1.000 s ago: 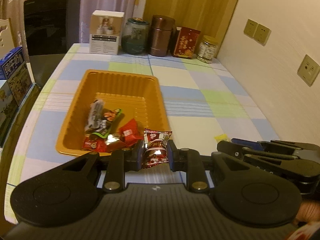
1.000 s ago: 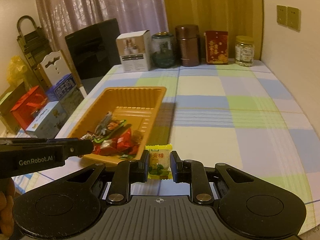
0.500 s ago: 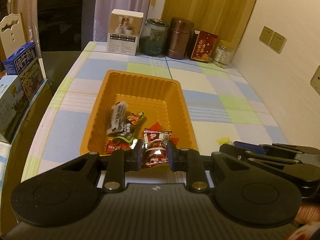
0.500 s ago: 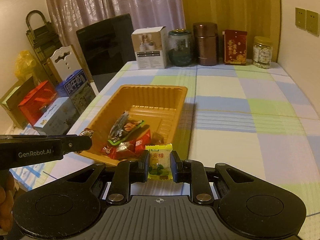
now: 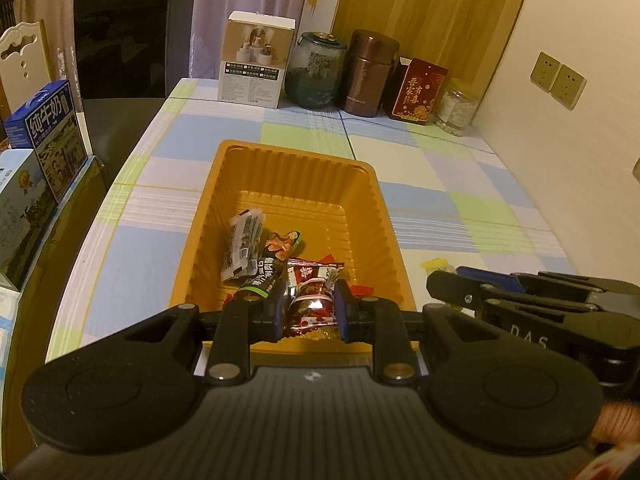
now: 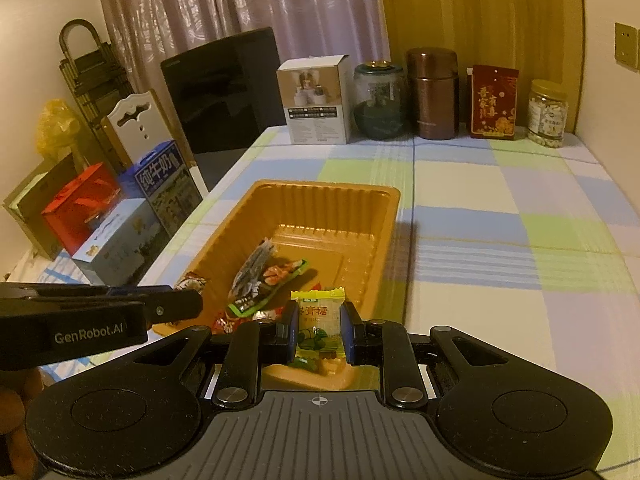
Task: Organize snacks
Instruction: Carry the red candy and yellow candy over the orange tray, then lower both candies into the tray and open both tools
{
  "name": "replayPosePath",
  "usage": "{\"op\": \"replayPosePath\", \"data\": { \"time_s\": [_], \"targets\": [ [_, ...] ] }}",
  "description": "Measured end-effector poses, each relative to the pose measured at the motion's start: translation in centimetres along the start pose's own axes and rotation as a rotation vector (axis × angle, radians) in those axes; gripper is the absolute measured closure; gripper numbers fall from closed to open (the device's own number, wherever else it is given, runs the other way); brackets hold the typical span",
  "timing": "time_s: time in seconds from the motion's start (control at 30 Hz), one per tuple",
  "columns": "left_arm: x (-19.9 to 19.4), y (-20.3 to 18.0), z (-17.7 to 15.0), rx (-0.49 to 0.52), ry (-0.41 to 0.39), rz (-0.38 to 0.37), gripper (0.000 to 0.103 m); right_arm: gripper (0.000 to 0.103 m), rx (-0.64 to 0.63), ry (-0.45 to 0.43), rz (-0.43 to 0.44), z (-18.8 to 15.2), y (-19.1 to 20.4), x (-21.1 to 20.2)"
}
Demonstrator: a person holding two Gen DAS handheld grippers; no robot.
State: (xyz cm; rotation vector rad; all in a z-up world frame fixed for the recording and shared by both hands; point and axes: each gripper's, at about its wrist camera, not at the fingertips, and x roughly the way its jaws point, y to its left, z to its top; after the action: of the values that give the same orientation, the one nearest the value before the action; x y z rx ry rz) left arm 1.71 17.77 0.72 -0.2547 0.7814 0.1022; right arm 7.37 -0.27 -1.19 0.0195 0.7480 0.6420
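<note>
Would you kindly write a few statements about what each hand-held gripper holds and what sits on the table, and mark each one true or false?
1. The left hand-held gripper is shut on a red candy. True.
2. The right hand-held gripper is empty. False: it is shut on a yellow candy.
3. The orange tray already has several wrapped snacks in it. True.
4. The tray stands on a bare wooden tabletop. False: it stands on a checked tablecloth.
5. A brown canister stands at the far edge of the table between a glass jar and a red packet. True.
</note>
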Motion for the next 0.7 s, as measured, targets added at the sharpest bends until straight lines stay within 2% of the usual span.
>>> {"op": "replayPosePath", "data": {
  "time_s": [0.7],
  "targets": [
    [5.6, 1.6, 3.3, 0.02, 0.03, 0.01, 0.081, 0.081, 0.018, 0.015, 0.012, 3.1, -1.1, 5.6]
  ]
}}
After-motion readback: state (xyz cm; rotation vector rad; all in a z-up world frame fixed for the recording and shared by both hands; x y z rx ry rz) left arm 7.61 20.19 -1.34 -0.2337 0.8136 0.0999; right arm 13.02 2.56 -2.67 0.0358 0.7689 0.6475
